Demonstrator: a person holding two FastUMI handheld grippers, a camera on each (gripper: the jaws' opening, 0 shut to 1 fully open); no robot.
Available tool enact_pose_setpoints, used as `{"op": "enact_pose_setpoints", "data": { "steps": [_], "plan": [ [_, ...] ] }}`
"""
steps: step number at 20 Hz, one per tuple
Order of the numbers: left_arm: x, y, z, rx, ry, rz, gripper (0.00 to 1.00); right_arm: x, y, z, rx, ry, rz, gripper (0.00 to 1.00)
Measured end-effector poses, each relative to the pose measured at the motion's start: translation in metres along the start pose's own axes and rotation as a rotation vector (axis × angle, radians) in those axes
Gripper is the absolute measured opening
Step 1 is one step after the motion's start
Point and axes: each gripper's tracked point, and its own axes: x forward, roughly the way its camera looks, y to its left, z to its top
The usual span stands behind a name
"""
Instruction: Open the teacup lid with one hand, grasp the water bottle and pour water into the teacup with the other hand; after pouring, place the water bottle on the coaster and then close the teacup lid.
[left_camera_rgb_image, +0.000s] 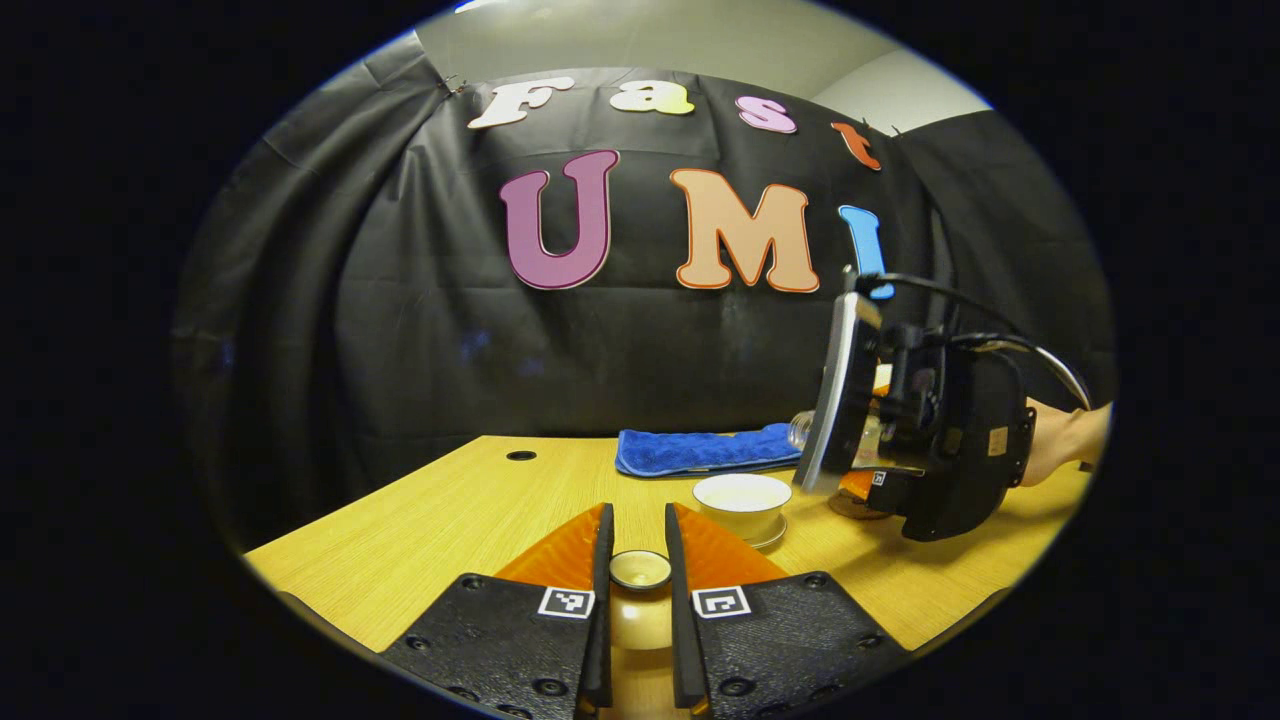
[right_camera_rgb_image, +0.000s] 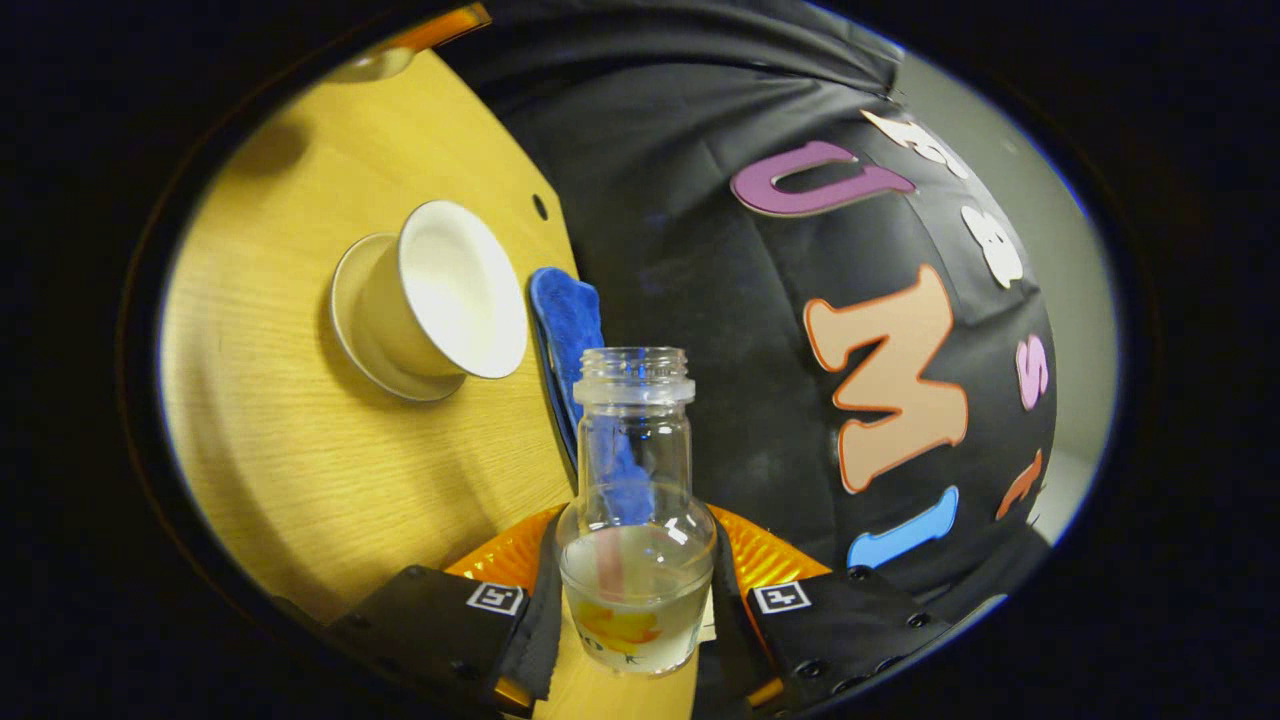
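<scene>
In the left gripper view my left gripper (left_camera_rgb_image: 638, 515) is shut on the cream teacup lid (left_camera_rgb_image: 640, 572), held low over the table (left_camera_rgb_image: 450, 520). The open white teacup (left_camera_rgb_image: 742, 500) stands on its saucer just right of it. A hand holds the right gripper (left_camera_rgb_image: 905, 450) beside the cup, with the glass bottle's mouth (left_camera_rgb_image: 800, 430) tilted toward the cup. In the right gripper view my right gripper (right_camera_rgb_image: 635, 535) is shut on the clear water bottle (right_camera_rgb_image: 635, 480), which holds some water at its base. The teacup (right_camera_rgb_image: 450, 290) lies up and to the left of the bottle's mouth.
A folded blue cloth (left_camera_rgb_image: 700, 450) lies at the table's back edge behind the cup, and shows again as the cloth (right_camera_rgb_image: 565, 320) beside the bottle neck. A small round hole (left_camera_rgb_image: 520, 455) sits in the tabletop at back left. Black cloth walls close off the back.
</scene>
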Motion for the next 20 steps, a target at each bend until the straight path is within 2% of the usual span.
{"op": "enact_pose_setpoints", "data": {
  "steps": [1, 4, 10, 20],
  "plan": [
    [0.000, 0.000, 0.000, 0.000, 0.001, 0.000, 0.21, 0.001, 0.002, 0.002, -0.032, -0.003, 0.008, 0.69],
    [0.000, -0.002, -0.001, -0.001, 0.002, -0.003, 0.21, 0.004, 0.008, 0.011, -0.116, -0.008, 0.030, 0.67],
    [-0.001, -0.001, 0.000, -0.002, 0.001, -0.004, 0.21, 0.011, 0.008, 0.014, -0.264, -0.013, 0.034, 0.68],
    [-0.002, -0.001, 0.001, -0.002, 0.001, 0.002, 0.21, 0.015, 0.000, 0.028, -0.401, -0.033, 0.004, 0.68]
  ]
}}
